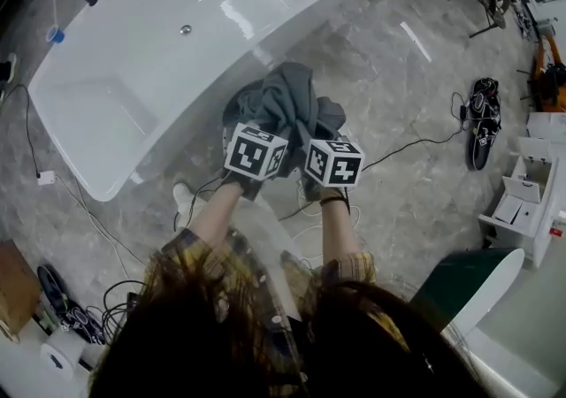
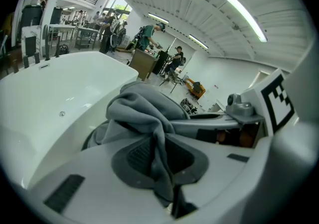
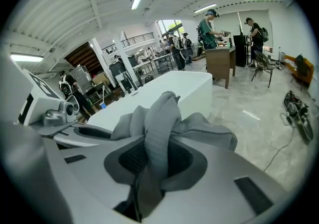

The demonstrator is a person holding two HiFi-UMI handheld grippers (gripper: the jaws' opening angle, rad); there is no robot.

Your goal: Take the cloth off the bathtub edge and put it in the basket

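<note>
So the big white bathtub (image 1: 133,60) fills the head view from about 9 o'clock up to 1 o'clock, and its edge is bare now. The grey cloth (image 1: 287,100) is bunched in a heap right at the middle of the view. It sits just off the tub's near rim, at roughly 5 o'clock from the drain, above the grey tiled floor (image 1: 398,122).

I've got it with both hands. My left gripper (image 2: 158,156) comes in at the cloth's 7 o'clock and my right gripper (image 3: 149,161) at its 5 o'clock, side by side and nearly touching. Both sets of jaws are pinched narrow with a fold of the fabric squeezed between the ribbed pads, and the rest of the cloth is piled up over the fingertips. The grip looks solid on both sides, nothing slipping as far as I can see.

To me this is the carry step: the cloth is off the tub and not in the basket yet. Thing is, I can't clearly see a basket anywhere. There's a dark curved rim (image 1: 233,109) peeking out at the cloth's 9 o'clock that might be it, but I honestly can't tell.

The next move calls for getting the bundle right over the basket's opening, then letting go with both grippers together so no corner drapes outside.
</note>
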